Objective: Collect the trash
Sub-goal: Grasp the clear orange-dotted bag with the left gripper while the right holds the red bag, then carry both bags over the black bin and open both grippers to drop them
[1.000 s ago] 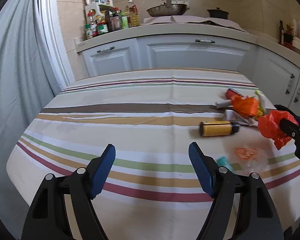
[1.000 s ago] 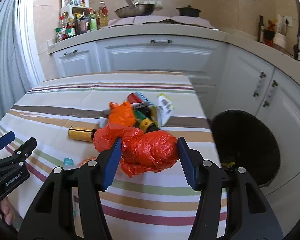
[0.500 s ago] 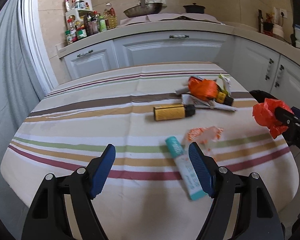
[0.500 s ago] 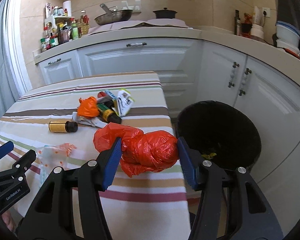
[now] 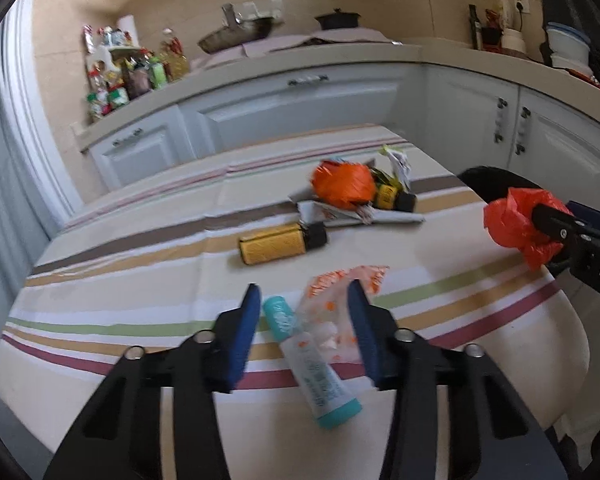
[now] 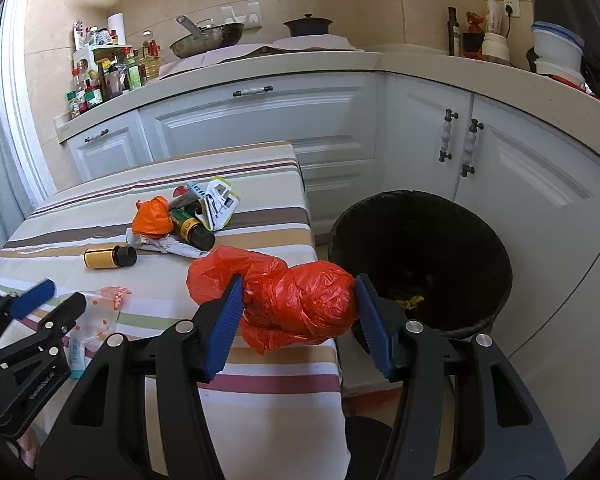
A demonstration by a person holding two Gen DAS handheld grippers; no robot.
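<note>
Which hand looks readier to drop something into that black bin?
The right. Its gripper is clamped on the red plastic bag, right beside the black bin. The left gripper has just been closing around a teal tube on the table, farther away.

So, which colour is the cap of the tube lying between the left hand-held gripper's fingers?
Teal; the tube body is white with teal print. It shows best in the left wrist view.

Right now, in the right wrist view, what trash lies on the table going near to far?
Teal tube → clear speckled bag → yellow bottle with black cap → crumpled orange bag → white printed carton.
</note>
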